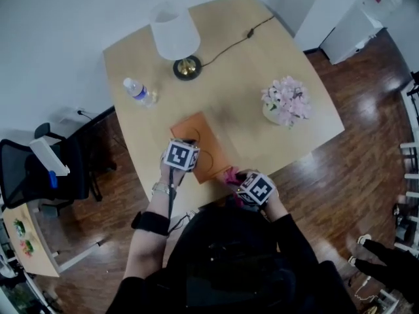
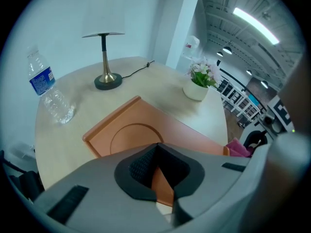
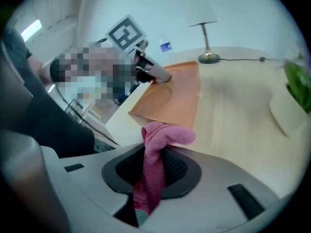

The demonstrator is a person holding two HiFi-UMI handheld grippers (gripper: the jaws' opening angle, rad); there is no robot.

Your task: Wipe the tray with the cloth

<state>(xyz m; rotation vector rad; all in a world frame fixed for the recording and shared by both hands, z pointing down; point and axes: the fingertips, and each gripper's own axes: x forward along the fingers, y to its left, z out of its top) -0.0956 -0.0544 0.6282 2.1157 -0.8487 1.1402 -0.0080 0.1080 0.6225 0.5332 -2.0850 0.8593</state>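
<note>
Pins the orange tray by its near rim with the left gripper, clamped shut on that edge, flat on the pale table. Grips the pink cloth in the right gripper, closed on a bunched fold, with a small tuft poking past the tips and a tail hanging back between them. Holds that cloth just off the tray's near right corner, close to the table's front edge, apparently not yet touching the tray floor. Likely to go wrong in a few ways from here: dragging the cloth out of so narrow a pinch under a hard press and sweep; scraping the tray with bare jaw tips rather than fabric, given so little cloth in front; skidding the tray toward the water bottle or the lamp with any slackening of the left-hand clamp; snagging the cloth on the raised rim on the way in. Well apart from the potted flowers, so little danger there.
</note>
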